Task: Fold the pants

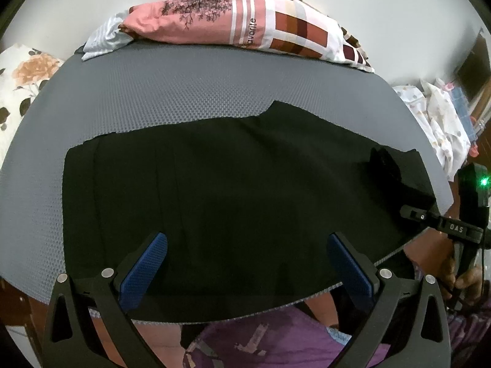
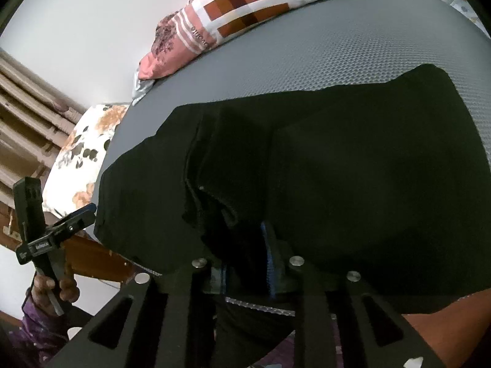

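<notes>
The black pants (image 1: pixel 233 184) lie spread across the grey textured mat (image 1: pixel 172 92), folded lengthwise. My left gripper (image 1: pixel 247 263) is open, its blue pads wide apart above the near edge of the pants, holding nothing. My right gripper (image 2: pixel 247 254) is shut on a bunched fold of the pants (image 2: pixel 353 165) near the mat's front edge; the fingertips are mostly hidden by cloth. It also shows in the left wrist view (image 1: pixel 417 213) at the right end of the pants. The left gripper shows in the right wrist view (image 2: pixel 83 214) at the pants' left end.
A pink patterned pillow (image 1: pixel 245 21) and a striped cloth (image 1: pixel 104 35) lie at the mat's far edge. A floral pillow (image 1: pixel 21 86) is at the left. Printed cloth (image 1: pixel 438 122) is piled at the right. My purple-clothed lap (image 1: pixel 276 337) is below the mat's front edge.
</notes>
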Demonstrator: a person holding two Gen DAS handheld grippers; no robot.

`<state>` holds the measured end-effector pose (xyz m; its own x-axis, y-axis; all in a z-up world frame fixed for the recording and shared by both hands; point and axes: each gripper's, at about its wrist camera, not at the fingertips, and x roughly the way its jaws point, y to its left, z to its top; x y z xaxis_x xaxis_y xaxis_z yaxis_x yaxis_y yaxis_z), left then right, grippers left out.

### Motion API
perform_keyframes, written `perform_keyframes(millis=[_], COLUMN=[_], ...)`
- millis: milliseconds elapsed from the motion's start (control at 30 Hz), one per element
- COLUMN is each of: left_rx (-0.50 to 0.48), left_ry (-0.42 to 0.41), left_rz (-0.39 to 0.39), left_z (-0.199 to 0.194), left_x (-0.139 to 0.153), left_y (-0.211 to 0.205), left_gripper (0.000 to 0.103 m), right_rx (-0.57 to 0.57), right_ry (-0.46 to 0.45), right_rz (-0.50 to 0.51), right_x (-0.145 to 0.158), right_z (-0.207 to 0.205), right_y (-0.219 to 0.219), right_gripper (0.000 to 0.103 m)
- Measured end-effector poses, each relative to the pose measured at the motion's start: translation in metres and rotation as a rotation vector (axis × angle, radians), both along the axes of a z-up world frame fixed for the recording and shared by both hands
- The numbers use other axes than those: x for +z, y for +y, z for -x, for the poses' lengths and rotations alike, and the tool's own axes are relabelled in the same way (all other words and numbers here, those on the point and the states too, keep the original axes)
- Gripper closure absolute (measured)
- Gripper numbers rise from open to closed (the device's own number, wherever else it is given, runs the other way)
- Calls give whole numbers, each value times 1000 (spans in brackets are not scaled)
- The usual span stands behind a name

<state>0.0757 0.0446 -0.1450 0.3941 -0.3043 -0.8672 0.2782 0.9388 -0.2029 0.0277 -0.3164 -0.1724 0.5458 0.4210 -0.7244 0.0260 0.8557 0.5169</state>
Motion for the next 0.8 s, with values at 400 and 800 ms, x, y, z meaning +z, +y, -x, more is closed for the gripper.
perform_keyframes(millis=[400,800], left_rx=[-24,-103], left_ry=[-6,-103], left_rz=[-11,66], left_z=[2,11], left_x=[0,22], left_y=[-6,-28], left_gripper=[0,0], right_rx=[22,-112], right_ry=[-110,-165], right_rz=[-522,-262], right_x=[-3,9], right_z=[8,30], right_y=[-52,-104], right_gripper=[41,43])
